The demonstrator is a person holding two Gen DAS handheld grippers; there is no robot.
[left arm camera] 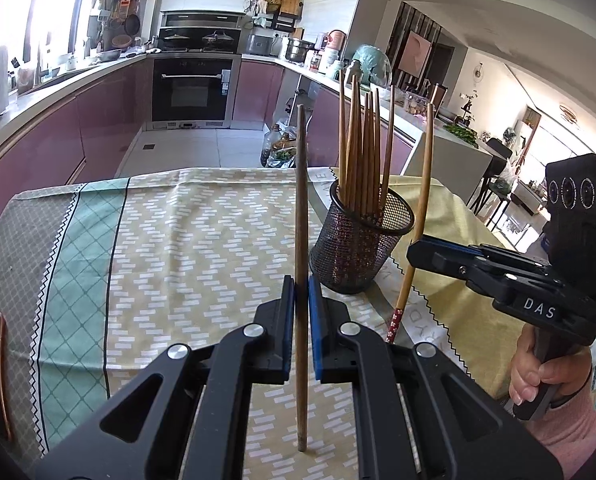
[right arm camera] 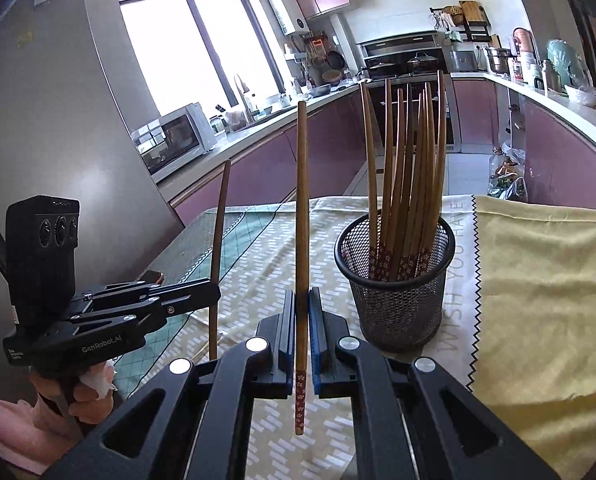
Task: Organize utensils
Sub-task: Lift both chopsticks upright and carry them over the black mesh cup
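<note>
Chopsticks point(right arm camera: 408, 184) stand bundled in a black mesh cup point(right arm camera: 396, 280), tips up and patterned ends down, on the cloth-covered counter point(right arm camera: 257, 264). The cup sits on the patterned cloth, just beside a plain yellow cloth point(right arm camera: 538, 280).

Left gripper point(left arm camera: 302, 292): fingers clenched on a single plain brown chopstick point(left arm camera: 301, 208), held near upright. Its lower end hangs below the fingers, above the cloth; its upper end rises well past them. In the right wrist view this gripper sits to the left of the cup, angled slightly downward, with a hand point(right arm camera: 77, 392) wrapped round its handle and a pink sleeve below.

Right gripper point(right arm camera: 302, 320): fingers clenched on a second chopstick point(right arm camera: 301, 220), also near upright, with its red flower-patterned end hanging below the fingers. In the left wrist view this gripper reaches in from the right, near the cup, tilted down, and its chopstick leans slightly. A hand point(left arm camera: 538, 372) grips the handle from below, pink sleeve at the wrist.

Both held chopsticks are clear of the cup and apart from each other.
</note>
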